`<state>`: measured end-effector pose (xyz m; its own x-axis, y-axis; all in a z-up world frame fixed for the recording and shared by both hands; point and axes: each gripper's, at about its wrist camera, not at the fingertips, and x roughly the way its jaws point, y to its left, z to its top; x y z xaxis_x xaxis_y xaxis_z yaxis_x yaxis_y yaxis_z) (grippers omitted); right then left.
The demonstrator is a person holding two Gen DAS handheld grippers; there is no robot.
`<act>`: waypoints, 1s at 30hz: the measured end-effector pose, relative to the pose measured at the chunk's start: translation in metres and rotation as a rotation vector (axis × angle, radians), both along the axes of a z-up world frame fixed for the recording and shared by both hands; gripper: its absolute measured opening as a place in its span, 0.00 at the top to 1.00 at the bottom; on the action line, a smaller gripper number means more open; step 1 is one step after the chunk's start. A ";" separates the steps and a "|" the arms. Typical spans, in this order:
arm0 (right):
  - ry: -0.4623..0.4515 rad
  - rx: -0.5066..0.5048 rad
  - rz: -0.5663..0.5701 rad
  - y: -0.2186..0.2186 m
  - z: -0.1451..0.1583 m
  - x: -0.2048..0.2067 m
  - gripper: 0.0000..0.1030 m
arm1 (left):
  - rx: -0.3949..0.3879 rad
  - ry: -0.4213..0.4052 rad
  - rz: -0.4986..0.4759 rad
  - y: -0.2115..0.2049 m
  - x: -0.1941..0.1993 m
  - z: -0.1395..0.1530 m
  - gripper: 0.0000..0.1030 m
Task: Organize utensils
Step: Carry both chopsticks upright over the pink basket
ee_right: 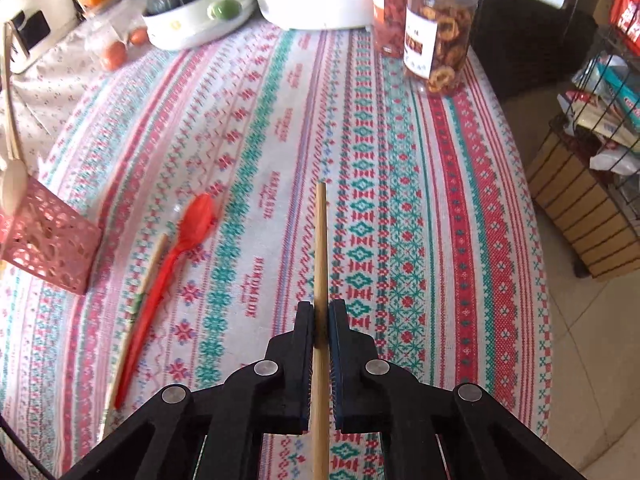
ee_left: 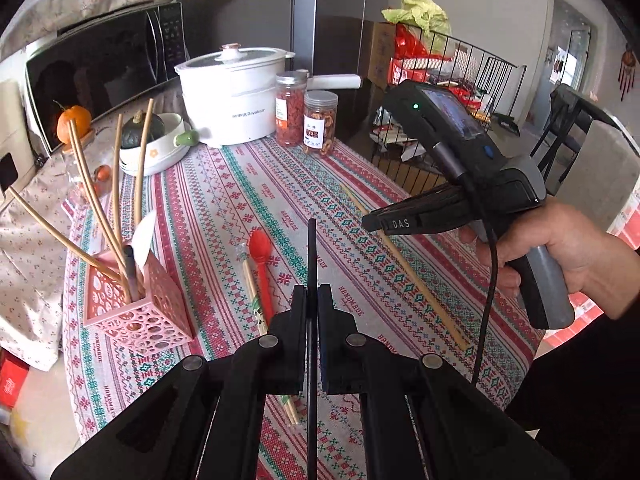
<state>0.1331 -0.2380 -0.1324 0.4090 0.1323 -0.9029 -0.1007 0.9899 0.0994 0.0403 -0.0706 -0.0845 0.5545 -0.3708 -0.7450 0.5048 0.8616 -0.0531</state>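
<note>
Left gripper (ee_left: 312, 300) clamps a black chopstick (ee_left: 311, 248); right gripper (ee_right: 321, 312) pinches a wooden chopstick (ee_right: 321, 240) mid-length for balance; both likely bound for pink holder (ee_left: 140, 316).

A white pot (ee_left: 236, 96), 2 jars (ee_left: 320, 122) and a microwave (ee_left: 104, 68) stand behind.

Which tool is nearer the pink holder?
Left. The left tool sits just right of the pink holder; the right tool is farther right, across the table.

Patterned tablecloth (ee_right: 280, 140), wire rack (ee_left: 460, 80), tiled floor (ee_right: 592, 340)
</note>
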 end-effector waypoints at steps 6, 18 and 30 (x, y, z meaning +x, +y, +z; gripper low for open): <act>-0.166 0.024 0.009 0.005 0.055 -0.031 0.95 | -0.069 -0.071 0.016 0.021 -0.018 0.035 0.96; -0.503 0.043 0.062 0.028 0.150 -0.076 0.95 | -0.177 -0.246 0.036 0.044 -0.046 0.102 0.96; -0.654 0.063 0.146 0.065 0.183 -0.092 0.95 | -0.260 -0.358 0.105 0.081 -0.057 0.150 0.96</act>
<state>0.0413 -0.1734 0.0504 0.8428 0.2723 -0.4643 -0.2925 0.9558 0.0295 -0.0167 0.0107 0.0651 0.8050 -0.4482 -0.3886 0.4413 0.8903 -0.1127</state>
